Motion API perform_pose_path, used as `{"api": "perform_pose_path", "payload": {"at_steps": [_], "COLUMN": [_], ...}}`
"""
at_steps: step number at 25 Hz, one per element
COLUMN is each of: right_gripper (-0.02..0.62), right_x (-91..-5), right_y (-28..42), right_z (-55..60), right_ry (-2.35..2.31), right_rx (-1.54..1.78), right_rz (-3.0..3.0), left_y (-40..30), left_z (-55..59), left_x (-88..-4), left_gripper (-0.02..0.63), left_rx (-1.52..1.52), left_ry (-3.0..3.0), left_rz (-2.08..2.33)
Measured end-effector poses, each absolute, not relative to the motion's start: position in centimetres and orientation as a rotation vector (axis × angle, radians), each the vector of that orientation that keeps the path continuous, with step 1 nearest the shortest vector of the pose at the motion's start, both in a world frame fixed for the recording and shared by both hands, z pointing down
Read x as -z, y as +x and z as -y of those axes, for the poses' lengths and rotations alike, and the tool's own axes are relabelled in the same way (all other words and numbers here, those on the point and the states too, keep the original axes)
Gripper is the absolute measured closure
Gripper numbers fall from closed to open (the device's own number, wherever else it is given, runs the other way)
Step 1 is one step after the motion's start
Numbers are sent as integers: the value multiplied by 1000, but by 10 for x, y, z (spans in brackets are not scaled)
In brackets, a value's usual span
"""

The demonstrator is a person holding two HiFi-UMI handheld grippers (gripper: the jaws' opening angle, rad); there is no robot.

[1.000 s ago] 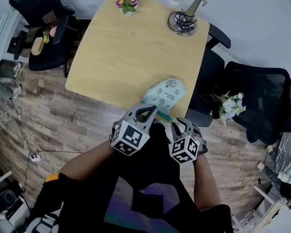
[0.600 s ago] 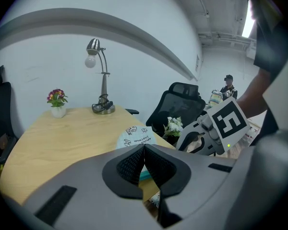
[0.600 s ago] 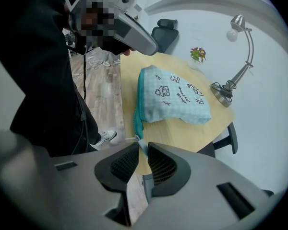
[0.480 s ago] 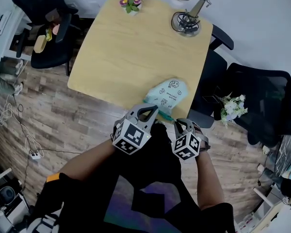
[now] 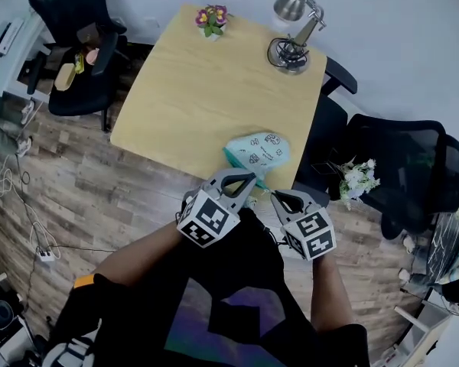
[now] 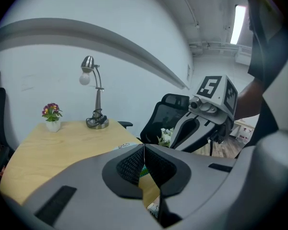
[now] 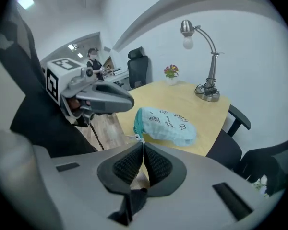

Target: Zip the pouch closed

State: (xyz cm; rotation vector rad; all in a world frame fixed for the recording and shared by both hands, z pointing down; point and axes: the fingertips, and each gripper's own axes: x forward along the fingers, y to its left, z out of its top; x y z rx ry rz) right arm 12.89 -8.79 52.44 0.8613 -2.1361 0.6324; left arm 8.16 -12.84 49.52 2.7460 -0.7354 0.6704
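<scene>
The light-blue printed pouch [image 5: 258,150] lies at the near right corner of the wooden table [image 5: 191,90]. Its teal zip edge faces me, and a small white pull hangs at the near end. In the right gripper view the pouch [image 7: 165,126] lies just beyond the jaws. My left gripper [image 5: 245,180] hovers over the table's near edge, shut with nothing in it. My right gripper [image 5: 280,198] hangs off the table's corner, apart from the pouch, also shut and empty. The jaws meet in both gripper views: left gripper [image 6: 144,147], right gripper [image 7: 143,145].
A desk lamp [image 5: 291,33] and a small flower pot [image 5: 213,17] stand at the table's far edge. Black office chairs stand to the right [image 5: 398,159] and far left [image 5: 76,44]. A bunch of white flowers [image 5: 356,178] sits beside the right chair. The floor is wood.
Both grippers have lifted and drawn back from the pouch's near edge, the right one more and with a roll. The pouch now lies free on the table.
</scene>
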Motion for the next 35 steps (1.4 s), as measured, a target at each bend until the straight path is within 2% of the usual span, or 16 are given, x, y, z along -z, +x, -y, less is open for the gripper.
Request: {"api": "perform_pose_path", "payload": {"at_steps": [9, 12, 15, 18, 35], "right_gripper": [572, 572, 574, 574, 575], "right_x": [-494, -493, -492, -490, -477], "right_y": [119, 121, 125, 127, 127], "right_z": [91, 90, 88, 85, 91], "right_ry": [971, 994, 1010, 1022, 1069], "right_rx": [-718, -726, -742, -749, -791], "right_rz": [2209, 2205, 2207, 2213, 2274], "left_y": [86, 88, 91, 97, 117], "left_z": [107, 104, 100, 94, 86], "left_x": [-493, -498, -502, -499, -487], "left_gripper": [592, 564, 509, 488, 459], "left_rx": [-677, -704, -718, -707, -729], "left_ry": [2771, 2764, 2759, 2771, 2853], "left_rz": [602, 588, 555, 524, 437]}}
